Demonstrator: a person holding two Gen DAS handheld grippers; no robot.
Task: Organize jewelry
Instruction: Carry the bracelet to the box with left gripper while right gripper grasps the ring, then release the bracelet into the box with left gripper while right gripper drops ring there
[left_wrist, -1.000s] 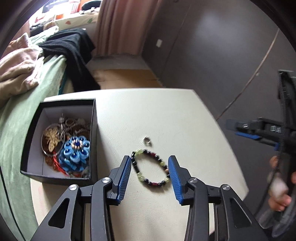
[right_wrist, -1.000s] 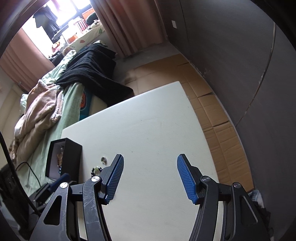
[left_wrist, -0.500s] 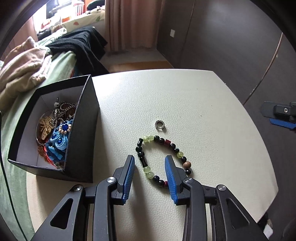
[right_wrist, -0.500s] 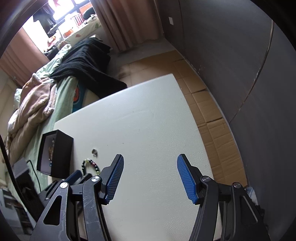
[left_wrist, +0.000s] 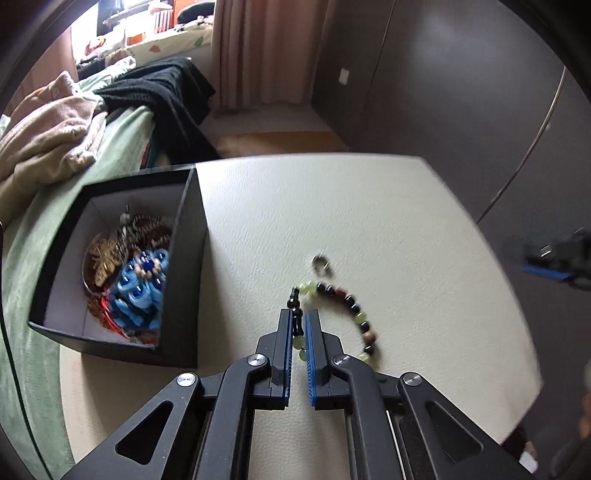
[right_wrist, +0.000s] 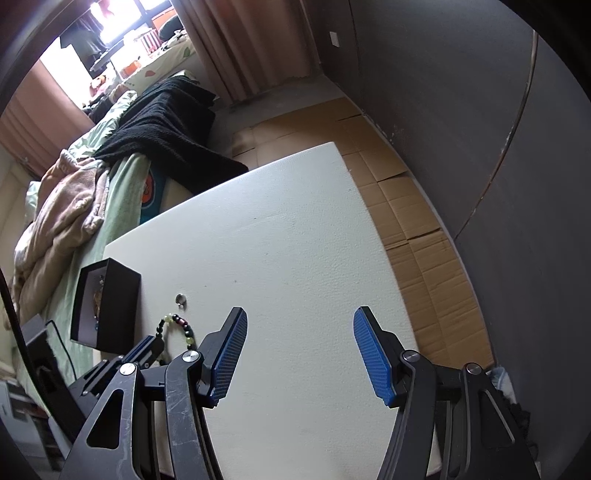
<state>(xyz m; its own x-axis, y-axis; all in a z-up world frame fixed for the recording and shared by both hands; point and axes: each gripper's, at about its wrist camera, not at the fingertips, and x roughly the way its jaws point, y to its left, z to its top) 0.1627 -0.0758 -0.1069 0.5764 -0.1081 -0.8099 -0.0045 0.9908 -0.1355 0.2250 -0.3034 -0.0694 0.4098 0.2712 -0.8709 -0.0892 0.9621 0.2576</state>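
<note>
A beaded bracelet (left_wrist: 354, 310) of black, green and red beads lies on the white table (left_wrist: 369, 221). My left gripper (left_wrist: 298, 325) is shut on the bracelet's left side, low on the table. A small silver ring (left_wrist: 320, 261) lies just beyond the bracelet. A black jewelry box (left_wrist: 188, 266) stands open to the left, with a blue flower piece (left_wrist: 142, 280) and brown pieces inside. My right gripper (right_wrist: 299, 325) is open and empty above the table. The bracelet (right_wrist: 184, 328), ring (right_wrist: 180, 298) and box (right_wrist: 118, 306) show at its lower left.
A bed with green sheet (left_wrist: 122, 147), pink blanket (left_wrist: 48, 140) and black garment (left_wrist: 166, 96) lies behind the table's left side. Cardboard covers the floor (right_wrist: 417, 229) to the right. A dark wall (left_wrist: 461, 92) stands beyond the table.
My left gripper has come forward and closed from wide open onto the bracelet's left side. My right gripper has stayed open, shifting slightly.
</note>
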